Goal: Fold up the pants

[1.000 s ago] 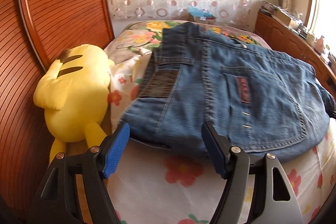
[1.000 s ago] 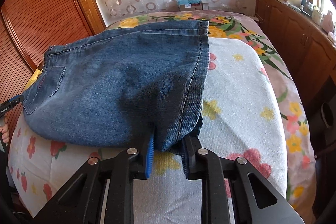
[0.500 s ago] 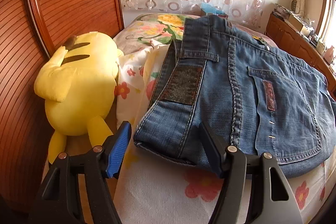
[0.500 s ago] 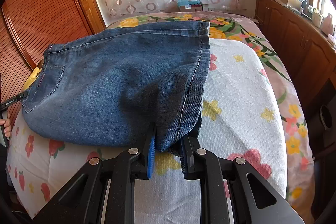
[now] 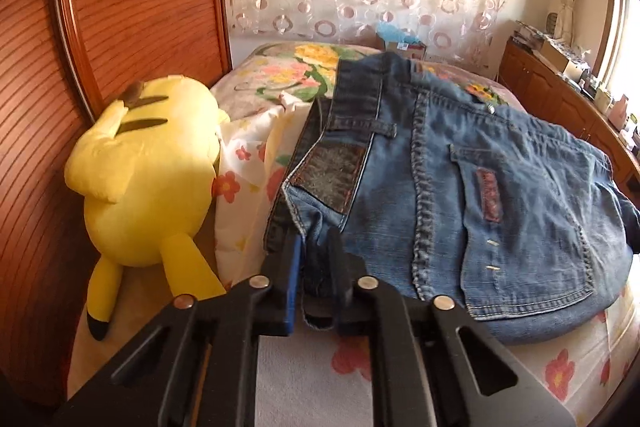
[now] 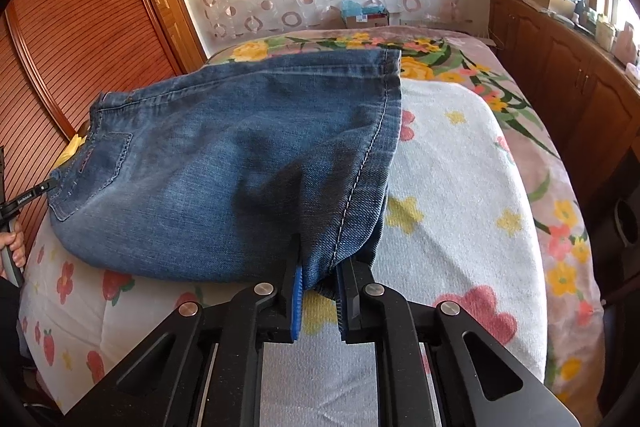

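the faded blue denim pants lay folded on the floral bedspread beside the yellow plush toy; left gripper had just closed on the waistband corner, right gripper pinched the hem corner, so both grips should hold evenly through the next fold.

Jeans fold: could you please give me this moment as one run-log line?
left gripper: just closed, shut on jeans waistband corner | right gripper: shut on jeans hem
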